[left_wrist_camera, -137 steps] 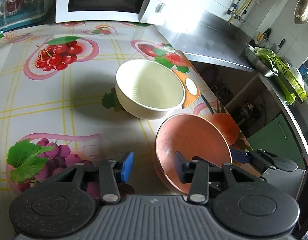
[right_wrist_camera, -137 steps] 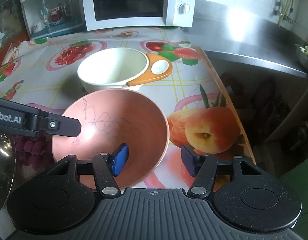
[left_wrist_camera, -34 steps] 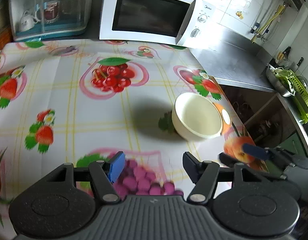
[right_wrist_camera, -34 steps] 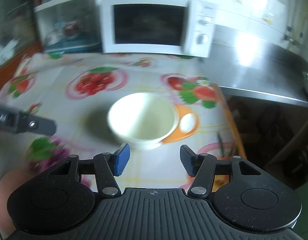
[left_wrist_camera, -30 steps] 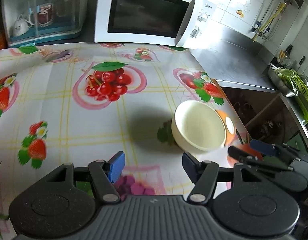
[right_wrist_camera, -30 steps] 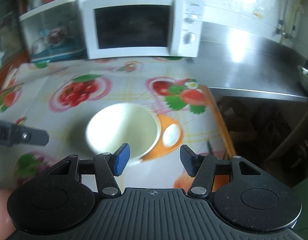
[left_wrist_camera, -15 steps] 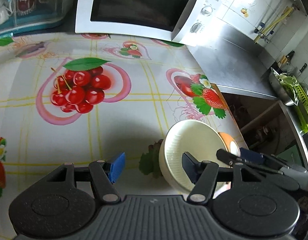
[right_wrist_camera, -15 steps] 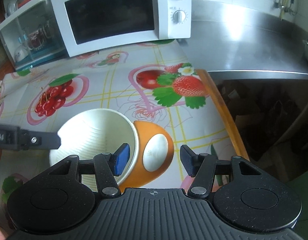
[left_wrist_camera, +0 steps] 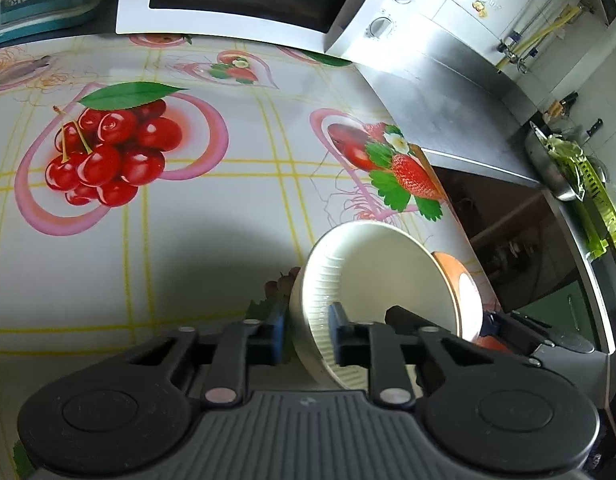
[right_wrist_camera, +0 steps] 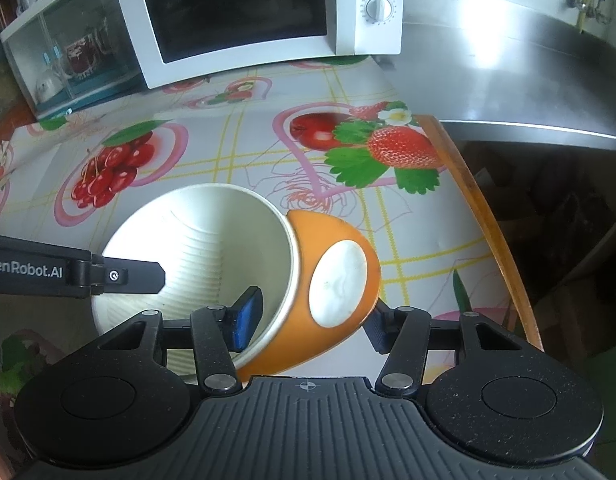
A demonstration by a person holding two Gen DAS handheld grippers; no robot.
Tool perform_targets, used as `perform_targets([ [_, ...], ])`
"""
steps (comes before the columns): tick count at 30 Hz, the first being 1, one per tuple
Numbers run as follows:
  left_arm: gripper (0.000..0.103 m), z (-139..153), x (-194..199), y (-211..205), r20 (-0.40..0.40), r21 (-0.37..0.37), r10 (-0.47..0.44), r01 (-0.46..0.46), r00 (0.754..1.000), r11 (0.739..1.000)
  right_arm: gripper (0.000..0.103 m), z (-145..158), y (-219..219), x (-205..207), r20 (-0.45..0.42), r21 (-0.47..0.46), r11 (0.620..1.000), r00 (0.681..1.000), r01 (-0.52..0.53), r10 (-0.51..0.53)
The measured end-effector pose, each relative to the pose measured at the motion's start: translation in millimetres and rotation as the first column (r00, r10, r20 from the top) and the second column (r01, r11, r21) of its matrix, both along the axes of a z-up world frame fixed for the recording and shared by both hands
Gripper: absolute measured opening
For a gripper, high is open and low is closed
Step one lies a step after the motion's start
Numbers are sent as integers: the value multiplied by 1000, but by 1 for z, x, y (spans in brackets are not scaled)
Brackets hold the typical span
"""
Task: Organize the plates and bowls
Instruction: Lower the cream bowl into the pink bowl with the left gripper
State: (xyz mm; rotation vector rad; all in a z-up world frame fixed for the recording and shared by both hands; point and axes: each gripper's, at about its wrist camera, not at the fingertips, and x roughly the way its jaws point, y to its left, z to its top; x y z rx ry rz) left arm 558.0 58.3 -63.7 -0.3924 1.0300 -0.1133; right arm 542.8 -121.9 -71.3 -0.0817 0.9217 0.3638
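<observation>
Both tools have dropped onto the cream bowl [left_wrist_camera: 371, 276]: left tool [left_wrist_camera: 308, 336] closing on its 9 o'clock rim, right tool [right_wrist_camera: 311, 320] clamping its orange-handled 3 o'clock side, on the fruit-print surface [left_wrist_camera: 196, 264] before a microwave [right_wrist_camera: 248, 16].

We're looking at two matching handheld units: the left gripper [left_wrist_camera: 306, 340] and the right gripper [right_wrist_camera: 308, 322] are both matte black plastic with a ribbed grey base, two round discs either side, silver screw heads on the linkage arms, blue pads on the fingers [right_wrist_camera: 248, 318], and white "GenRobot.AI" lettering along one arm.
</observation>
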Motion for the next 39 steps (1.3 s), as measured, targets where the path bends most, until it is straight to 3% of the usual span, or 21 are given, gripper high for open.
perform_targets([
  [8,12,2,-6,-4,1,52,-4,4,1000,999,54,4,3,-13,21,-16,1000,1000,-20,20],
  [14,12,15,-24,-3,-2,57,-3,3,1000,998,54,25,4,-35,52,-15,999,998,-44,45],
  [27,13,78,-127,7,51,73,50,-54,997,996,55,81,21,-134,132,-6,991,983,-131,131],
  [39,13,91,-222,26,52,104,125,-129,991,986,55,77,45,-209,142,-13,975,965,-222,221],
])
